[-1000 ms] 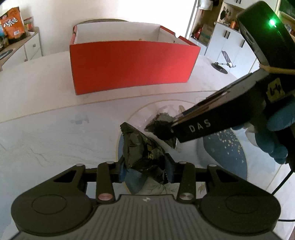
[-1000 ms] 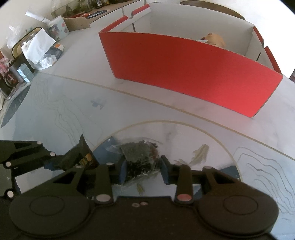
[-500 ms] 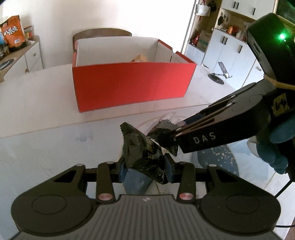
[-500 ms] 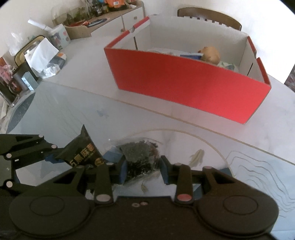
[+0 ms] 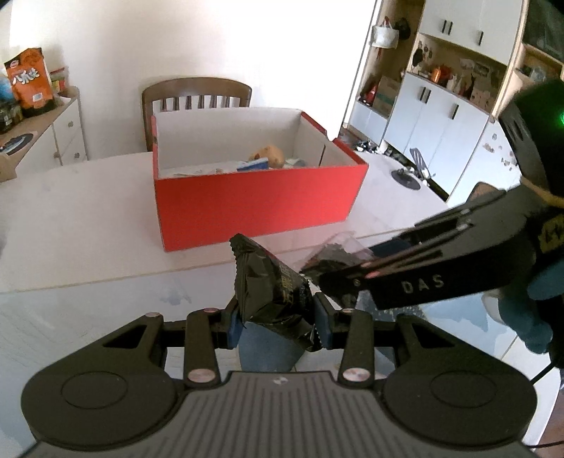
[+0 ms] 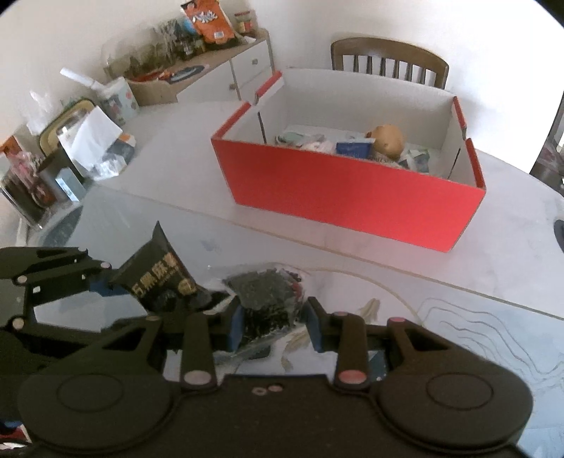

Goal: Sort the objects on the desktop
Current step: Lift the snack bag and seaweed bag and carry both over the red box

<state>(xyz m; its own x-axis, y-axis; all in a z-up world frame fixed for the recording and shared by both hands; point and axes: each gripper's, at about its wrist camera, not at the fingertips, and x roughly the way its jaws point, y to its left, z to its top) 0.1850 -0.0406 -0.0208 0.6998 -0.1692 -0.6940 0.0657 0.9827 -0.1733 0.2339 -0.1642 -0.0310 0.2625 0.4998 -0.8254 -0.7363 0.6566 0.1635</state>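
My left gripper (image 5: 278, 322) is shut on a black snack packet (image 5: 273, 285) with gold lettering, held above the table. The same packet (image 6: 158, 278) shows at the left of the right wrist view, in the left gripper's fingers (image 6: 95, 282). My right gripper (image 6: 273, 326) is shut on a clear bag of dark dried bits (image 6: 268, 296), also lifted; that bag (image 5: 335, 255) sits at the right gripper's tip in the left wrist view. Beyond both stands an open red box (image 5: 253, 197) (image 6: 352, 186) holding a potato (image 6: 387, 139) and several small packets.
A wooden chair (image 5: 197, 95) stands behind the box. A white sideboard with snack bags (image 6: 208, 21) lines the wall. Tissues, tins and jars (image 6: 81, 141) crowd the table's left edge. A gloved hand (image 5: 528, 299) holds the right gripper. White cabinets (image 5: 440, 123) stand at the right.
Both grippers have risen with their packets still held. The red box looks lower and farther in both views, and its contents now show.
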